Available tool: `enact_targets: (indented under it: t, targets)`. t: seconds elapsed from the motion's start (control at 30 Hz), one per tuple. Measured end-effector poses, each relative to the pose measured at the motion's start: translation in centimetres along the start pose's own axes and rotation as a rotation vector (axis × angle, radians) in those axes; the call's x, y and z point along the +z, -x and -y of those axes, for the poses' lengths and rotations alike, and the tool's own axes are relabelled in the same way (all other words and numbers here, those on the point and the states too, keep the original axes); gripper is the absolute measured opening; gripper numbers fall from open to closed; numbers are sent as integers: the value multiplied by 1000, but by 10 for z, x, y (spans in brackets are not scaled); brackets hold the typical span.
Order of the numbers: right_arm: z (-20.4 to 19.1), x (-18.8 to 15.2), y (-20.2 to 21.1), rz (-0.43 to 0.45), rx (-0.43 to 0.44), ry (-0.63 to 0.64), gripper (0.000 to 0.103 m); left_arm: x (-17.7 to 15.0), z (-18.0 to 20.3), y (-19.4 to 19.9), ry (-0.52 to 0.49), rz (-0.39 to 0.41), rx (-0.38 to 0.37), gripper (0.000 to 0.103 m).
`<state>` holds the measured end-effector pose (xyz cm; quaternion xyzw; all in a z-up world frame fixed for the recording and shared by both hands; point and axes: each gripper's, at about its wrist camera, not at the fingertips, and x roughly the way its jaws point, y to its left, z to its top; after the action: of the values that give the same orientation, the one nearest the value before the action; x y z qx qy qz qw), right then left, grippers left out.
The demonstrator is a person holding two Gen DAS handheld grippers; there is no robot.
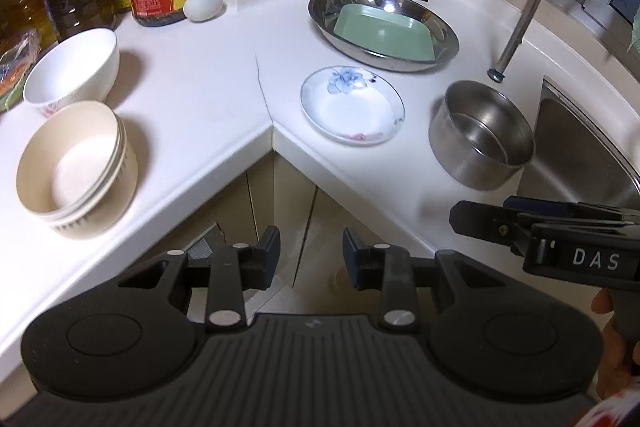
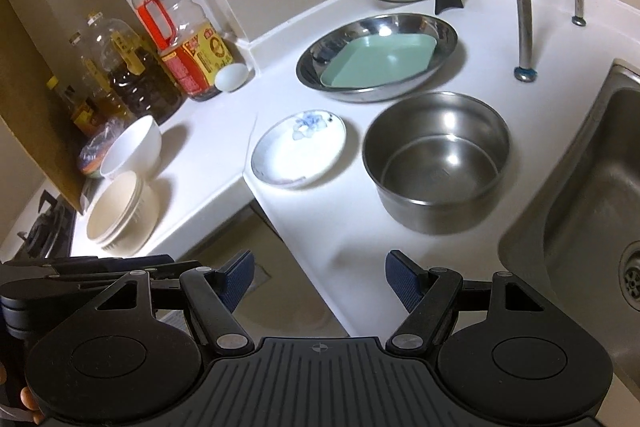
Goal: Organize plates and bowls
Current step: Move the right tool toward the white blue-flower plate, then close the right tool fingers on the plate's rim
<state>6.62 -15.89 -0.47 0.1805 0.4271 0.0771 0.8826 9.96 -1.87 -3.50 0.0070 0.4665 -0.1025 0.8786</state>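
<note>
Steel deep bowl (image 2: 436,163) sat at centre right of the right wrist frame, directly above the right gripper (image 2: 320,285), whose jaws stood wide apart with nothing between them, hanging off the counter edge (image 2: 320,247). Left gripper (image 1: 311,263) hung at the bottom centre of its own frame, jaws partly parted and empty, over the notch where the two counter runs meet. Flowered saucer (image 1: 352,107) lay just left of the steel bowl, near but not touching. Shallow steel dish (image 1: 384,27) holding a green square plate (image 1: 386,31) lay above both in frame, well back. Stacked cream bowls (image 1: 76,167) and a white bowl (image 1: 74,69) stood at the far left of the left wrist frame, well apart from the rest. Judgement: the right hand was nearer the steel bowl, which lay straight ahead along its fingers; the bowl is round, so no axis matters, only rim width against the jaw spread. The left hand was roughly between the saucer and the cream stack. Which item goes first could not be told.
</note>
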Motion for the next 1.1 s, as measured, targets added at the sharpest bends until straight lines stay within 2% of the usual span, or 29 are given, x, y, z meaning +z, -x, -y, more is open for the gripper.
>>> enact_targets:
  t: [0.1, 0.23, 0.4, 0.53, 0.63, 0.83, 1.1]
  targets:
    - [-5, 4, -8, 12, -17, -12, 73, 8, -5, -5, -11, 5, -6, 31]
    - [-8, 9, -18, 28, -21, -65, 64, 21, -14, -15, -20, 19, -11, 31]
    - [-10, 15, -33, 63, -32, -154, 61, 38, -22, -28, -36, 34, -27, 30]
    - [-12, 20, -46, 97, -52, -220, 51, 50, -25, -40, -54, 47, -47, 30]
    - [-13, 23, -55, 115, -76, -260, 48, 58, -27, -50, -61, 49, -66, 30]
    - [-21, 28, -69, 159, -134, -279, 44, 72, -31, -70, -55, 44, -102, 30]
    - [-21, 31, -83, 174, -205, -308, 37, 86, -33, -91, -58, 28, -143, 27]
